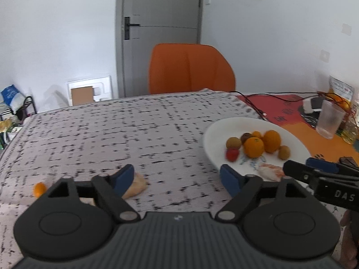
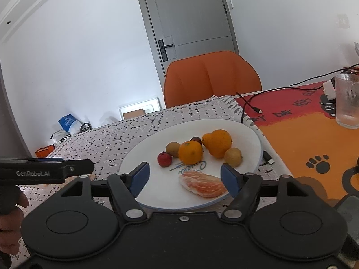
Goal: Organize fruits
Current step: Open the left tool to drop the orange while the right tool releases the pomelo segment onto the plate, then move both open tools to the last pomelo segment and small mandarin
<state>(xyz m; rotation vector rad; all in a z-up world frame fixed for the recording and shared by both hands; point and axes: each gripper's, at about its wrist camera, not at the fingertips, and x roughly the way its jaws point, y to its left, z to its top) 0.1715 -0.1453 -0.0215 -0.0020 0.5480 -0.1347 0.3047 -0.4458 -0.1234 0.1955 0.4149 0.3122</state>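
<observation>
Most fruit sits on the plate. Both grippers gape empty: the right over a pomelo wedge, the left beside a loose wedge and kumquat on the worktop.

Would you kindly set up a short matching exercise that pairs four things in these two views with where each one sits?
Things:
1. peeled citrus segment
2. small orange fruit
3. ribbed glass
4. pale peeled piece

Places:
A. on the orange mat, right of the white plate
B. on the speckled cloth, far left
C. on the plate's near edge
D. on the cloth, beside the left tongs' left finger

Pairs: 1-C, 2-B, 3-A, 4-D
</observation>
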